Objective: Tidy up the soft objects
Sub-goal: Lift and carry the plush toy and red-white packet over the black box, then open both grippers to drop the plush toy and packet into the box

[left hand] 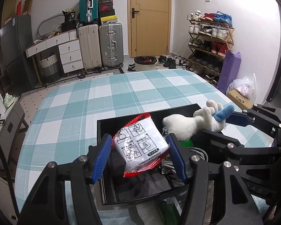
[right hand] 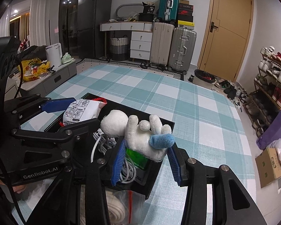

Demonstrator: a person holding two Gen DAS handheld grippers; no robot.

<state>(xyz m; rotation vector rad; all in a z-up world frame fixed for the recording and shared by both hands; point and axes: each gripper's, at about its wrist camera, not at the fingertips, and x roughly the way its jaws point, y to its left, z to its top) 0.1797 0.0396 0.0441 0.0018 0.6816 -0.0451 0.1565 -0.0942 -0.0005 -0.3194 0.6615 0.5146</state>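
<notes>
My left gripper (left hand: 138,148) is shut on a white packet with red edges (left hand: 140,146) and holds it over the black box (left hand: 121,121) on the checked tablecloth. The packet also shows in the right wrist view (right hand: 82,110). My right gripper (right hand: 147,150) is shut on a white plush toy with a blue part (right hand: 140,133), held above the right side of the box (right hand: 166,123). The toy shows in the left wrist view (left hand: 193,121) too. In the box lie a grey cable (right hand: 105,142) and a green packet (right hand: 136,157).
The teal checked tablecloth (left hand: 103,97) spreads far beyond the box. A clear bag with coiled cord (right hand: 118,206) lies near the front edge. Suitcases (left hand: 101,45), a shoe rack (left hand: 209,41), a door and a side cabinet (right hand: 52,75) stand around the table.
</notes>
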